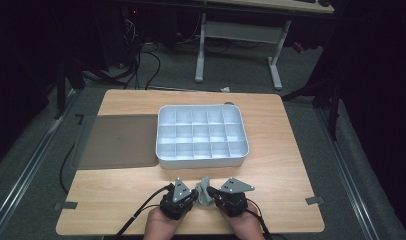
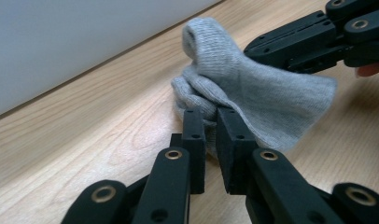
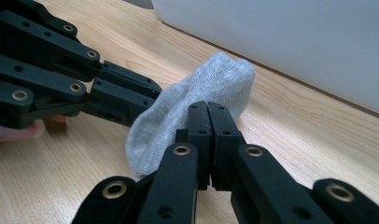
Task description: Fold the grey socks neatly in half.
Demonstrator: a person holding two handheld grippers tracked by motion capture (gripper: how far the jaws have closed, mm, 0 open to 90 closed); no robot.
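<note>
Your left gripper [image 2: 211, 123] and right gripper [image 3: 208, 116] both have jaws clamped on the grey sock [image 2: 253, 88] between them. Pull unevenly and it slips free.

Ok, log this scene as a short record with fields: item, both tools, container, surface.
item: grey sock, bunched, held between both tools just above the table
left tool: shut on a fold of the sock
right tool: shut on the sock
container: white divided tray, compartments empty, behind the sock
surface: wooden table, grey mat at left
</note>
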